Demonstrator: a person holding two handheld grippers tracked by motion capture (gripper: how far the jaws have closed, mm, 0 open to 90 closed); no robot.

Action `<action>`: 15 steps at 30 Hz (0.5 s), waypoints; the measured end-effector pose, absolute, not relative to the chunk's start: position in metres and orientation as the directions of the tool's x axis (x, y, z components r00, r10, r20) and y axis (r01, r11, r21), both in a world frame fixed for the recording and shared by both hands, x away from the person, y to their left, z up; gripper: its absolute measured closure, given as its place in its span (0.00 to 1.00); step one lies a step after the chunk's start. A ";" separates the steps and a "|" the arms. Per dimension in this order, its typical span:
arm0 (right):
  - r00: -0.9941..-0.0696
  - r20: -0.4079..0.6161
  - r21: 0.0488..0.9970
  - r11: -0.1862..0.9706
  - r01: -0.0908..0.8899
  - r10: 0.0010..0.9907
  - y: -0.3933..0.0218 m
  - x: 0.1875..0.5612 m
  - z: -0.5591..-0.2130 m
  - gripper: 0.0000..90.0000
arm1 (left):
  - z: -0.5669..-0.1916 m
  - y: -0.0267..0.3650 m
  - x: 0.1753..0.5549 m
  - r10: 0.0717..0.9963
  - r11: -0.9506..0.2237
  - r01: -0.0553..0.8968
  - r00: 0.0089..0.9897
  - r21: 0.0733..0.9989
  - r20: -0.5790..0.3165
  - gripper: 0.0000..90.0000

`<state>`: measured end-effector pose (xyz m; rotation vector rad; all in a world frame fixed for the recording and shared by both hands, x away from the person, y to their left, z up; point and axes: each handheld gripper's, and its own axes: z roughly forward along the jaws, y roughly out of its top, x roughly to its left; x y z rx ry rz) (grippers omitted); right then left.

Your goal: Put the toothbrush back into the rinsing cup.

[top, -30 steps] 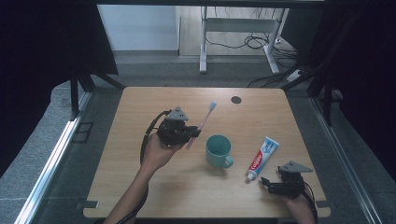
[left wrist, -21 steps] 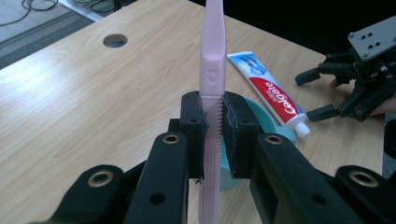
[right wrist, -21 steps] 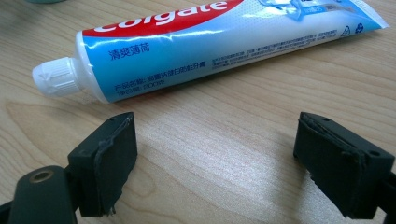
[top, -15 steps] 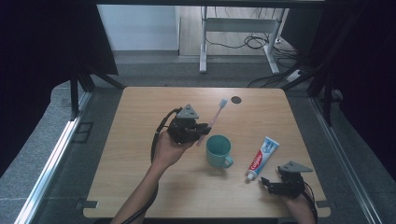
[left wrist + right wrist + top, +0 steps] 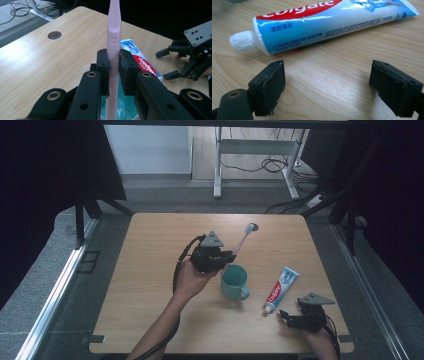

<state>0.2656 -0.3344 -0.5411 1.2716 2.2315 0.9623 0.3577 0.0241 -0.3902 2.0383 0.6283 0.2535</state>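
Rightward since a second ago, our left gripper [image 5: 226,256], jaws clamped on the toothbrush [image 5: 113,40], hovers above the cup [image 5: 234,281]; next, lower it in. Right gripper [image 5: 292,317] sits open near the toothpaste [image 5: 281,287].

table [image 5: 150,320]: pale wood, matt, fine grain | toothbrush [image 5: 113,37]: pink plastic, smooth, ribbed handle edge | tube [image 5: 332,22]: glossy plastic film, white ridged cap | cup [image 5: 234,281]: teal plastic, smooth | left gripper [image 5: 114,60]: black matt plastic, rough rubber pads | right gripper [image 5: 332,82]: same black matt, worn pads
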 end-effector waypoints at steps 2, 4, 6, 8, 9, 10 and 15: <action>-0.508 -0.003 0.729 0.350 0.588 0.861 -0.334 0.266 -0.541 0.15 | -0.391 0.022 0.358 0.529 -0.410 0.330 0.846 0.851 -0.073 0.88; -0.508 -0.003 0.729 0.350 0.589 0.861 -0.334 0.266 -0.541 0.15 | -0.393 0.018 0.358 0.524 -0.412 0.324 0.849 0.852 -0.069 0.88; -0.509 -0.003 0.729 0.351 0.588 0.861 -0.334 0.266 -0.541 0.15 | -0.396 0.015 0.359 0.521 -0.413 0.321 0.851 0.852 -0.068 0.88; -0.510 -0.004 0.729 0.351 0.588 0.860 -0.334 0.266 -0.541 0.15 | -0.399 0.013 0.359 0.520 -0.415 0.318 0.852 0.852 -0.065 0.88; -0.511 -0.004 0.729 0.352 0.587 0.860 -0.334 0.266 -0.541 0.15 | -0.403 0.010 0.359 0.519 -0.413 0.318 0.852 0.853 -0.067 0.88; -0.511 -0.004 0.729 0.352 0.587 0.860 -0.334 0.266 -0.541 0.15 | -0.403 0.010 0.359 0.519 -0.413 0.318 0.852 0.853 -0.067 0.88; -0.511 -0.002 0.728 0.352 0.588 0.859 -0.334 0.265 -0.541 0.15 | -0.413 0.007 0.360 0.521 -0.405 0.322 0.850 0.856 -0.073 0.88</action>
